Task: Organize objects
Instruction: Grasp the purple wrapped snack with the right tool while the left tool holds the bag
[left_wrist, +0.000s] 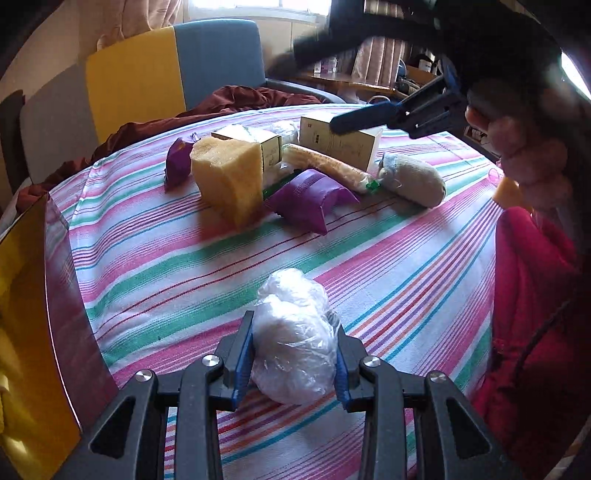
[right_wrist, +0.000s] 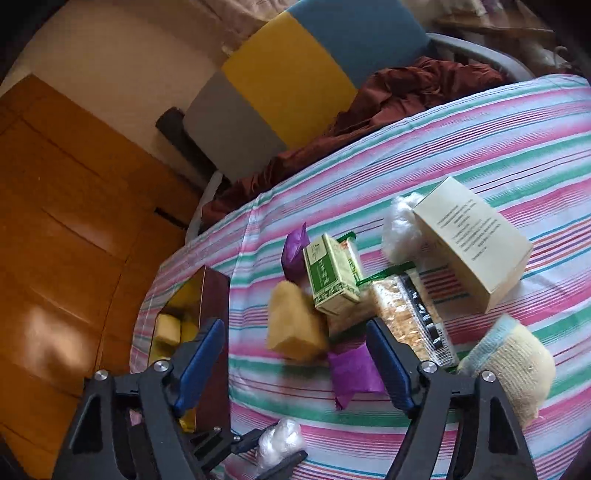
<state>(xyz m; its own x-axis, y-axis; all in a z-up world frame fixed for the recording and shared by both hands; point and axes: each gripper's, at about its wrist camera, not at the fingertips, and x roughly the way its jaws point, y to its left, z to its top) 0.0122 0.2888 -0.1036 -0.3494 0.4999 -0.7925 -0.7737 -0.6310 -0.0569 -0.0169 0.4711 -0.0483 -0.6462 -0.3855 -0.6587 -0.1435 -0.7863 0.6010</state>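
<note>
My left gripper (left_wrist: 291, 354) is shut on a crumpled clear plastic bundle (left_wrist: 295, 328), low over the striped tablecloth (left_wrist: 369, 266). The same bundle (right_wrist: 279, 441) shows at the bottom of the right wrist view. My right gripper (right_wrist: 295, 365) is open above the pile, with its fingers either side of a yellow sponge (right_wrist: 295, 328) and a purple packet (right_wrist: 354, 373), touching neither. The pile also holds a green box (right_wrist: 332, 277), a cracker pack (right_wrist: 406, 314), a cream box (right_wrist: 472, 243), a rolled sock (right_wrist: 513, 362) and a white plastic wad (right_wrist: 400, 229).
A dark box with a gold lining (right_wrist: 212, 291) stands at the table's left edge with yellow pieces (right_wrist: 168, 328) inside. A chair with a brown cloth (left_wrist: 221, 99) is behind the table. A person's pink sleeve (left_wrist: 532, 295) fills the right side.
</note>
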